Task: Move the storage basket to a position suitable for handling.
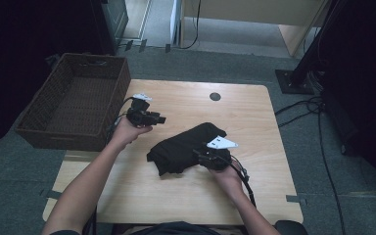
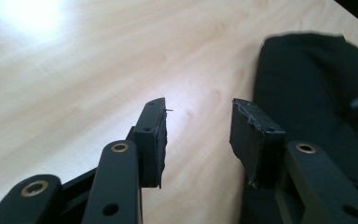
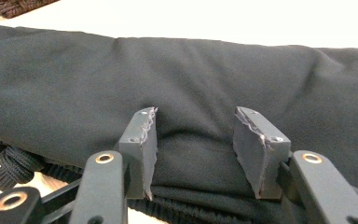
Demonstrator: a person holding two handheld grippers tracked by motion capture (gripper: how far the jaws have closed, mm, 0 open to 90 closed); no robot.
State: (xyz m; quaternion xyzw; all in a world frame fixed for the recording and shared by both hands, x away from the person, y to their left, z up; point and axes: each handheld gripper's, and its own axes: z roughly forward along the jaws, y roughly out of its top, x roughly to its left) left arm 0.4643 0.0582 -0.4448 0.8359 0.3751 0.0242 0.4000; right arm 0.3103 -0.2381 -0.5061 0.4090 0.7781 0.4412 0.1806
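A black folded garment (image 1: pixel 186 144) lies in the middle of the wooden table (image 1: pixel 186 200). My right gripper (image 1: pixel 197 154) is at its near right edge. In the right gripper view its jaws (image 3: pixel 196 116) stand apart against the cloth (image 3: pixel 121 79), a soft fold rising between them, the pads' inner faces bare. A black cord (image 3: pixel 9 163) of the garment shows at lower left. My left gripper (image 1: pixel 159 119) hovers left of the garment, pointing right. In the left gripper view it (image 2: pixel 198 109) is open over bare wood, with the garment (image 2: pixel 307 84) off to its right.
A brown wicker basket (image 1: pixel 63 139) stands off the table's left edge, its corner (image 3: pixel 18 5) seen beyond the garment. A round cable hole (image 1: pixel 215 96) sits near the table's far edge. Cables (image 1: pixel 318 115) trail over the floor on the right.
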